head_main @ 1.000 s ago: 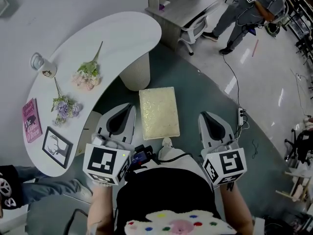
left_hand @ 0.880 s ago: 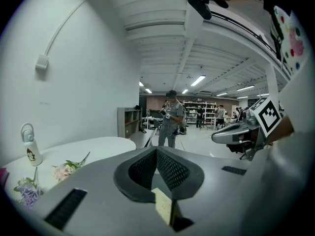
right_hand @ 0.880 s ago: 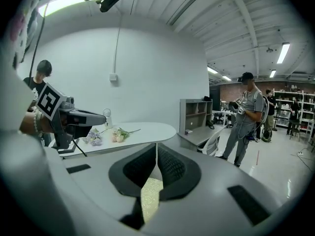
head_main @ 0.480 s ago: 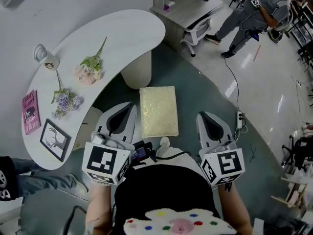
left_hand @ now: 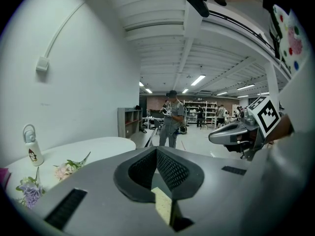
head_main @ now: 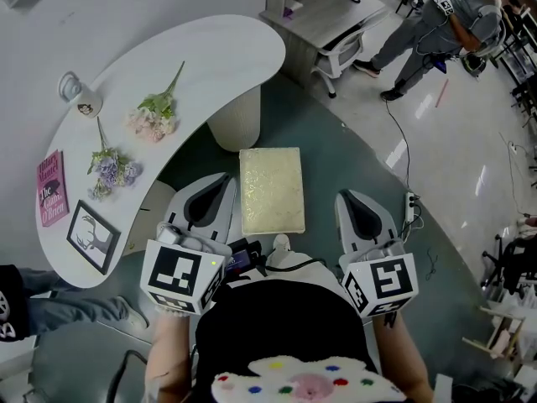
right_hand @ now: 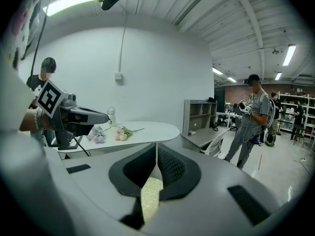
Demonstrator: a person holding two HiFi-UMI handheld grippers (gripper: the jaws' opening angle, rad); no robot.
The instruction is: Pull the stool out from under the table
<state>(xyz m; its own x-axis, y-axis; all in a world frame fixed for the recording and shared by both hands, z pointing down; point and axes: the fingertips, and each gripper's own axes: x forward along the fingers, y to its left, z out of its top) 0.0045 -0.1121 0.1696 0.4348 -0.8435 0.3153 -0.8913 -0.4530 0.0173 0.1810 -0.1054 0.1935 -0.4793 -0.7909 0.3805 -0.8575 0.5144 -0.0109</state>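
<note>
Only the head view drifted — the counter and the standing bystander sit slightly further right.

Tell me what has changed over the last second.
Nothing visibly changed. The left gripper and right gripper stay shut and empty on either side of the stool, which has not shifted from its spot beside the table.
</note>
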